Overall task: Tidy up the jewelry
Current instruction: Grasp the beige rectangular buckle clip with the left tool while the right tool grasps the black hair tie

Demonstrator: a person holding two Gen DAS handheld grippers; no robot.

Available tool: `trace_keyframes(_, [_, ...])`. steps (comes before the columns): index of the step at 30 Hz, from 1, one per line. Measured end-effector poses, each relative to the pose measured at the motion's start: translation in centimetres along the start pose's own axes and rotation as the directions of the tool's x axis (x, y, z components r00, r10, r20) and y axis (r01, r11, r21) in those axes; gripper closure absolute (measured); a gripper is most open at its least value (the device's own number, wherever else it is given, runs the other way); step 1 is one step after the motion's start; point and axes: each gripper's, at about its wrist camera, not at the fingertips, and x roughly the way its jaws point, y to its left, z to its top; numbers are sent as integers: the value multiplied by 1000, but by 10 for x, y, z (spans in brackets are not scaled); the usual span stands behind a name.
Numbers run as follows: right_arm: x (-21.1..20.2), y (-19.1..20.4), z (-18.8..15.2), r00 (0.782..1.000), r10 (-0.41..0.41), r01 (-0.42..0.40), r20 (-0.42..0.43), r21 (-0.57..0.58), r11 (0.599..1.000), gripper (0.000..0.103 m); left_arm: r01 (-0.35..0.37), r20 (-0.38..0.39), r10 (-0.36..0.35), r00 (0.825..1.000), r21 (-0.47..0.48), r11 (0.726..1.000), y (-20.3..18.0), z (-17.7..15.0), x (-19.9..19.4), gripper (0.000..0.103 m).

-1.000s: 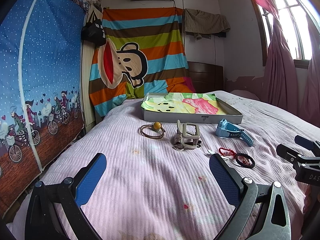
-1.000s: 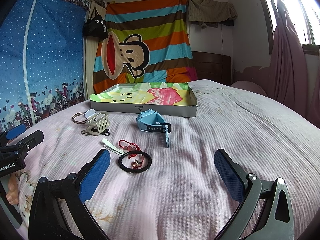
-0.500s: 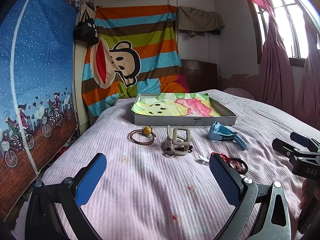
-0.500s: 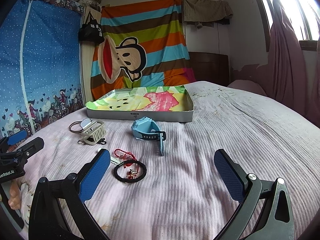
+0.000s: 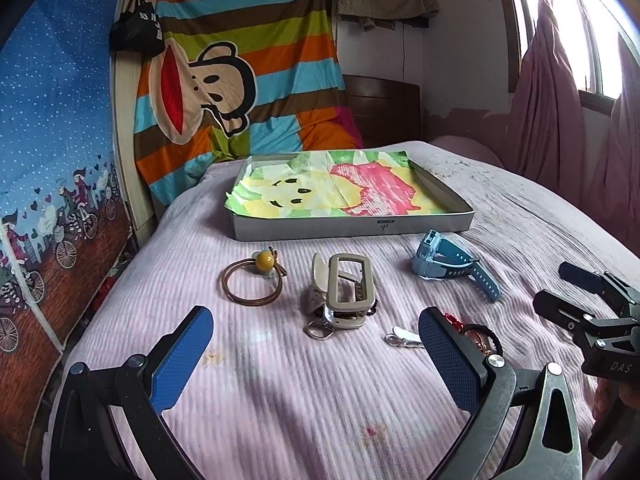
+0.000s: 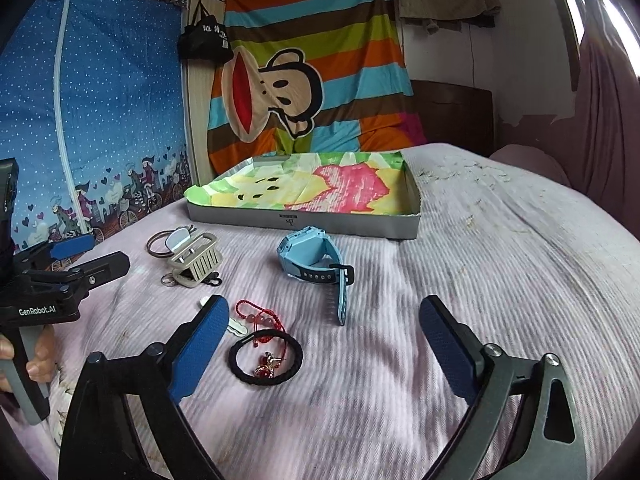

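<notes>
In the left wrist view, the left gripper [image 5: 316, 344] fills the bottom of the frame with its blue pads wide apart and nothing between them. At center left on the pink bedspread [image 5: 304, 400] lies a brown hair tie [image 5: 251, 285] with a yellow bead. Right of it, in the middle of the frame, sits a beige hair claw [image 5: 345, 292] with a small ring [image 5: 320, 329] touching its near end. A white clip [image 5: 403, 337] lies just beside the right pad, and a black band [image 5: 486, 338] shows partly behind that pad. Above these, at center right, is a blue watch [image 5: 448, 268]. The tray [image 5: 352, 229], lined with a bright cartoon sheet, sits across the upper middle. The right gripper [image 5: 568, 288] enters at the right edge, its jaws parted and empty.

In the right wrist view, the left gripper [image 6: 92, 254] appears at the left edge, open. The claw [image 6: 195, 260] and hair tie [image 6: 158, 245] lie at center left. The right gripper [image 6: 324, 332] spreads across the bottom, pads apart, holding nothing; between them, toward the left pad, lie a red beaded cord [image 6: 256, 314] and the black band [image 6: 265, 356], with a small charm inside its loop. The watch [image 6: 316, 258] is at center, the tray [image 6: 304, 223] above it.
</notes>
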Motion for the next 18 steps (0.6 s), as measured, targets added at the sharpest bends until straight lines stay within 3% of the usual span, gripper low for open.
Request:
trace_keyframes(9, [45, 0, -9, 978, 91, -94, -188, -6, 996, 67, 82, -111, -78, 991, 34, 996, -5, 12, 40, 11])
trace_keyframes(15, [59, 11, -11, 957, 115, -135, -267, -59, 989, 80, 106, -156, -101, 983, 27, 994, -4, 15, 56, 23])
trace_keyframes(18, [65, 16, -11, 945, 121, -153, -303, -83, 985, 80, 110, -175, -104, 979, 29, 993, -5, 16, 64, 28])
